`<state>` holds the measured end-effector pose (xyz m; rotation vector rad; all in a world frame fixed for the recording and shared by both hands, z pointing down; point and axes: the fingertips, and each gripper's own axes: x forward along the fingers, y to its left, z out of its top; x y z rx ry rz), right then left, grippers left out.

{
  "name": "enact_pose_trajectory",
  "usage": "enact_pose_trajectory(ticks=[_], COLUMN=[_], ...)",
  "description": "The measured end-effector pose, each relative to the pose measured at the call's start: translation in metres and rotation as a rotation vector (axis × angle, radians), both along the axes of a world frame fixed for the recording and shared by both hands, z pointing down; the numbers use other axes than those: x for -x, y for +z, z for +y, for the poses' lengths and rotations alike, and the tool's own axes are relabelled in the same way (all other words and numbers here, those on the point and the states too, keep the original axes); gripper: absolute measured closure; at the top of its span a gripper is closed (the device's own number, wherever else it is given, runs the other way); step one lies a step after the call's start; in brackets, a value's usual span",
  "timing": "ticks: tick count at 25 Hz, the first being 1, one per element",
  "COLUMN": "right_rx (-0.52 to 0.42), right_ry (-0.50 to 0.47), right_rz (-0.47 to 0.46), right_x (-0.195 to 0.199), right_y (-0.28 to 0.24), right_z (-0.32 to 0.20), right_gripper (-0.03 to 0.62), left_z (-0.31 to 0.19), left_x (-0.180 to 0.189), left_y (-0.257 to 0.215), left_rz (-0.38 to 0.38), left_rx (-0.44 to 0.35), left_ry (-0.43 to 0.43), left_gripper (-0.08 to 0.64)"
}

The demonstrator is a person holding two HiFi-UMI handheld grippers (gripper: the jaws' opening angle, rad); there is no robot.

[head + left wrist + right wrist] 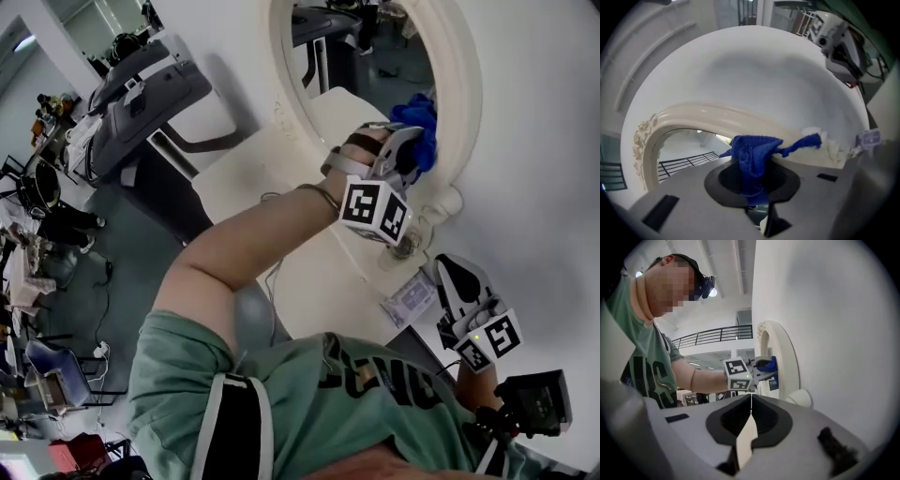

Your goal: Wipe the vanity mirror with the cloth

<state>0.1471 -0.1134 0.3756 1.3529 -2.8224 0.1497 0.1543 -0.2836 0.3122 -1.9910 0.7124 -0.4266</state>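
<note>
**Blue cloth pinched right at the mirror's rim**

So, the crumpled blue cloth (422, 127) (752, 154) is pinched between the jaws of the left gripper (412, 150) (754, 199), and it's held up at the oval vanity mirror with the cream carved frame (464, 84) (717, 115). The cloth is parked at the right edge of the glass, where it meets the frame, and one twisted tail is draped across the frame itself. Whether the glass is actually being touched can't quite be told.

The right gripper (459, 281) (751, 413) is kept nearer and to the right, well apart from the cloth. Its jaws are pressed together with nothing caught between them. From its view the mirror (785, 357) is seen edge-on against the white wall (834, 310), with the cloth (769, 364) at its face.

A small clear packet (408, 300) is left lying on the white tabletop (281, 159), just beside the right gripper.
</note>
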Motion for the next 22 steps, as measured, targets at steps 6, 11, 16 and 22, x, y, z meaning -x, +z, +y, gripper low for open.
enact_pose_trajectory(ticks=[6, 11, 16, 22], right_rx=[0.039, 0.074, 0.085, 0.069], right_ry=[-0.004, -0.002, 0.009, 0.026], right_rz=[-0.01, 0.002, 0.002, -0.006], right_x=[0.004, -0.001, -0.006, -0.008], right_y=[0.02, 0.031, 0.035, 0.029], right_z=[-0.015, -0.012, -0.011, -0.014], right_gripper=[0.578, 0.58, 0.58, 0.58], left_z=[-0.015, -0.05, -0.069, -0.105], left_x=[0.007, 0.044, 0.068, 0.106], left_y=[0.131, 0.239, 0.271, 0.3], left_rz=[-0.214, -0.39, -0.466, -0.652], left_rx=[0.09, 0.282, 0.382, 0.418], left_ry=[-0.007, -0.081, -0.082, -0.165], left_gripper=[0.485, 0.486, 0.486, 0.486])
